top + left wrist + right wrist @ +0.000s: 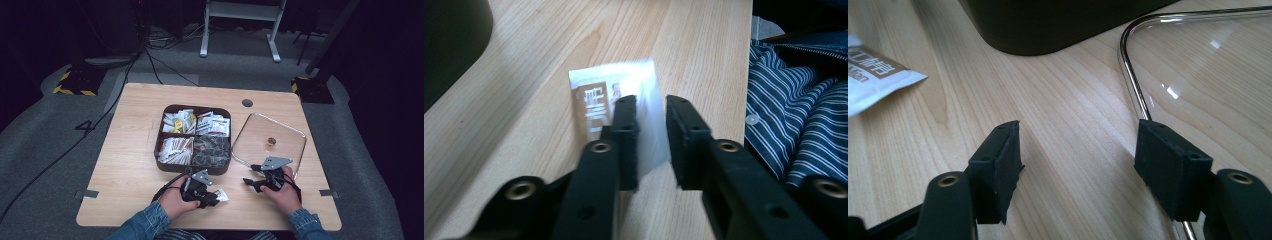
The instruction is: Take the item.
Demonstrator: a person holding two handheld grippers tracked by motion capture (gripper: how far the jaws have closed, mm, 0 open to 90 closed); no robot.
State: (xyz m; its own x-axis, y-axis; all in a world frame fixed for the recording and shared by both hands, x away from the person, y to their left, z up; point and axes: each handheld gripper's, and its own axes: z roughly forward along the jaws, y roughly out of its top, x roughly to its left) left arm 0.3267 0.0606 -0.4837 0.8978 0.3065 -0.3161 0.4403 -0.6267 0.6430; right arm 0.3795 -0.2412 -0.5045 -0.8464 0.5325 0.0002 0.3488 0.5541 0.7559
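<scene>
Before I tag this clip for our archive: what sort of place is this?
Probably a lab or studio for recording demonstrations: a wooden table on grey carpet, cables and a metal stand behind in the dark, and a compartment tray of sachets.

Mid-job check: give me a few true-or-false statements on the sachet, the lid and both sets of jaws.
1. The white sachet lies on the table between the left gripper jaws. True.
2. The right gripper is shut on the glass lid. False: its jaws are open, and the lid rim runs beside one of them.
3. The glass lid sits on the dark compartment box. False: it lies on the table beside it.
4. The box holds packets. True.
</scene>
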